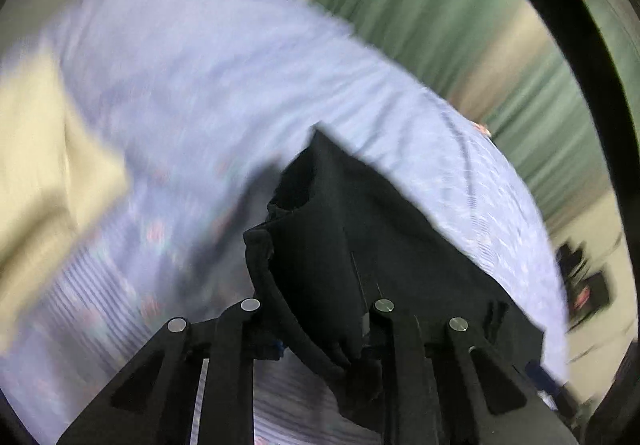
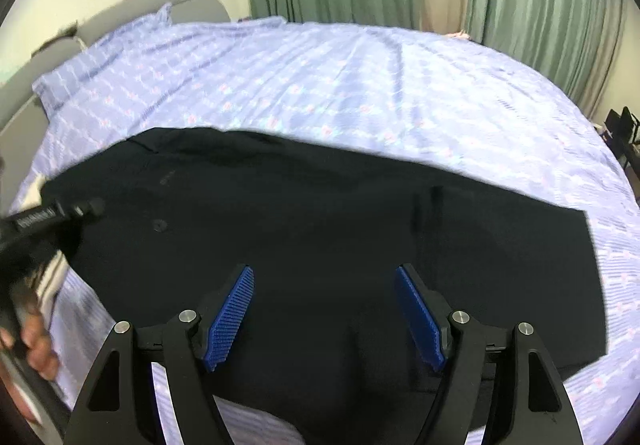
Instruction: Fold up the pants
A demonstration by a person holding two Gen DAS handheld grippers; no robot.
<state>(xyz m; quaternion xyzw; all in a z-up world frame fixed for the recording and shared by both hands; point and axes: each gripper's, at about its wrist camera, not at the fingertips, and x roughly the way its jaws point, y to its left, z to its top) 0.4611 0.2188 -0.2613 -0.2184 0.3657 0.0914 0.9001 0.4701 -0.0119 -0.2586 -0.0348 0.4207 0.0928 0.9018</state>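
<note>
Pants [image 1: 352,229] — apparently pinched — in left gripper [image 1: 320,349]

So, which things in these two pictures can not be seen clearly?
- Left wrist view: the bedsheet and curtain are smeared by motion blur.
- Left wrist view: the left gripper fingers are buried in the black pants.
- Right wrist view: the pants' near edge runs behind the right gripper and the bottom border.
</note>
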